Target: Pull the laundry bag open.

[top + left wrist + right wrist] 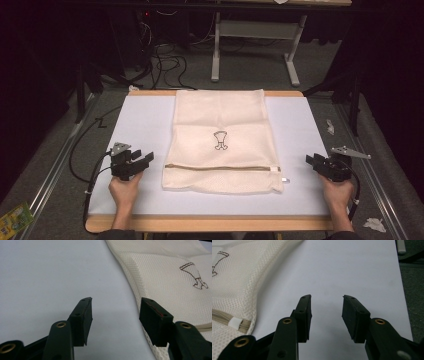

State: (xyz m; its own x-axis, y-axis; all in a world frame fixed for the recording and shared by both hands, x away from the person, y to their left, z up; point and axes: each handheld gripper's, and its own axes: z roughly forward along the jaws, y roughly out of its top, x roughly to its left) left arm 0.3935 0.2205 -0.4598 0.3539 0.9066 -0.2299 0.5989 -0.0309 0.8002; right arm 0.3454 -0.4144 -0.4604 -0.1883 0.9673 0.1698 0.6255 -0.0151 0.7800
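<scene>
We see a cream mesh laundry bag lying flat at the middle of the white bench, its zipper running across near the six o'clock edge and closed, with the pull tab sticking out at the bag's four o'clock corner. A small drawn emblem sits at its centre.

Our left gripper rests at nine o'clock of the bag, fingers apart with nothing between them; in the left gripper view the bag's edge runs just beside the far finger. Our right gripper sits at three o'clock, fingers likewise apart over bare bench, the zipper end near at its nine o'clock.

We judge the main risks from here to be these: the mesh is thin and limp, so a finger closing on the edge may pinch only one layer, or drag the whole bag across the smooth bench instead of lifting it; the pull tab is small, and a slightly offset approach would close on fabric beside it; pulling the zipper without the other gripper pinning the bag would bunch it up
</scene>
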